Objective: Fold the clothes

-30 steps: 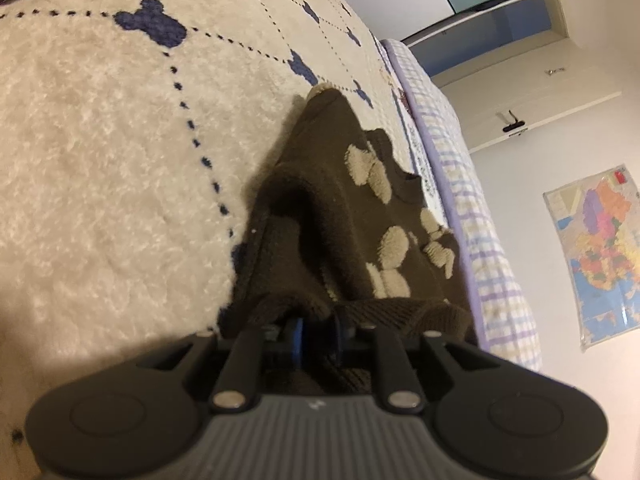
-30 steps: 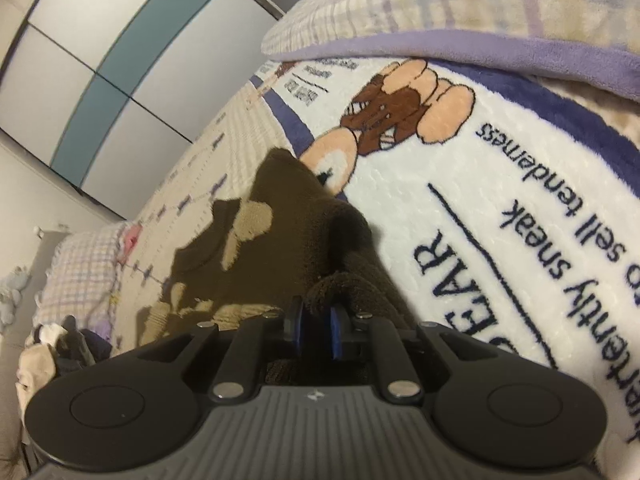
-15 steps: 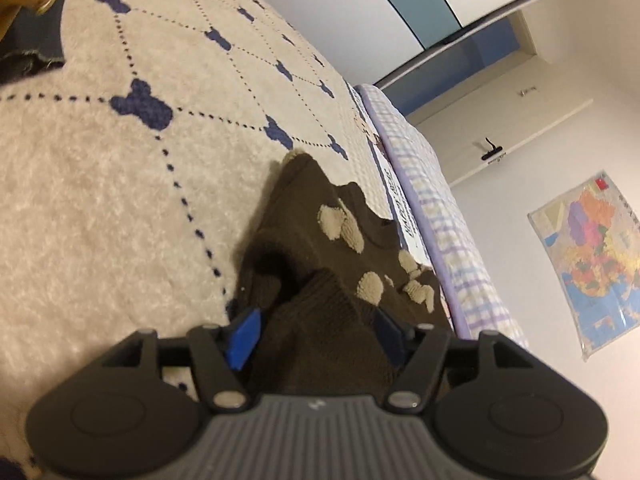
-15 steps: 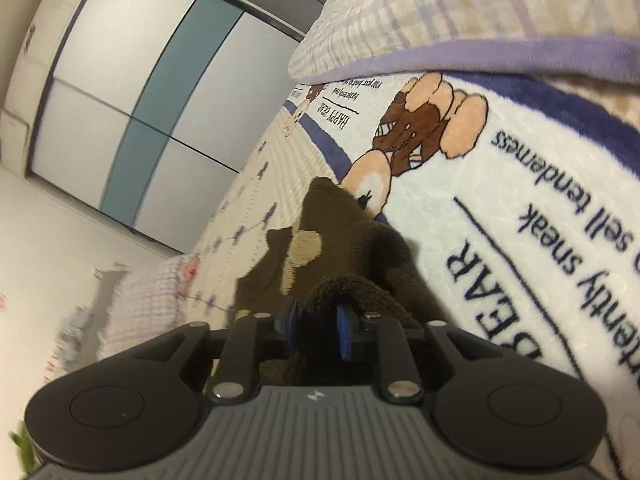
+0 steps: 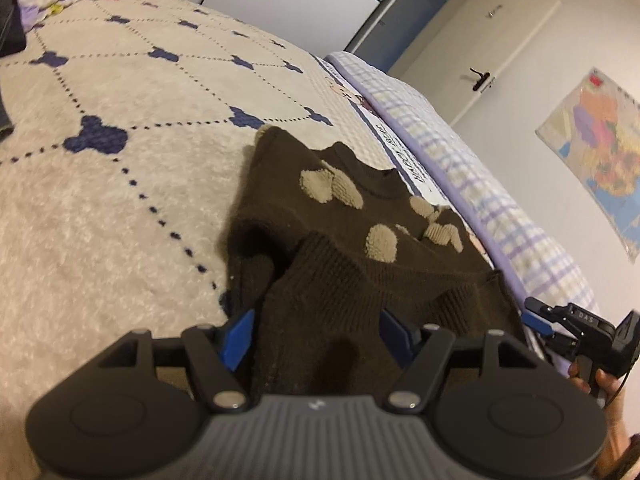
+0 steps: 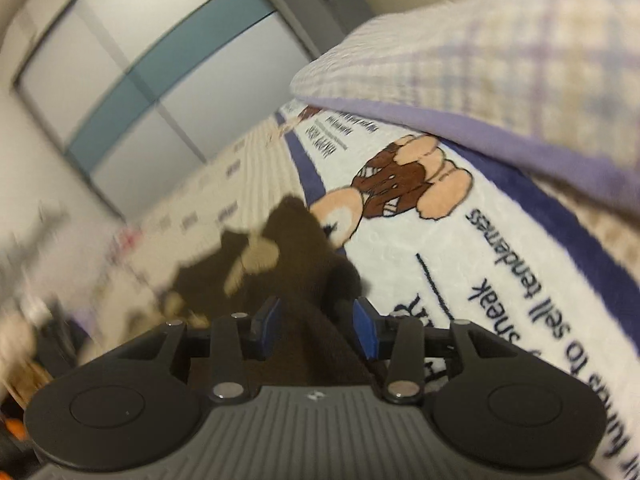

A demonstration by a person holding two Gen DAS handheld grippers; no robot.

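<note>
Left tool now stands spread with its blue pads clear of the brown sweater, having pinched the ribbed hem a second ago; the knit lies loose between them on the cream blanket. Right tool, likewise clamped earlier, is opening with the hem between its pads. Only the left view shows the wall map and the other handset; only the right shows the bear-print blanket.
</note>
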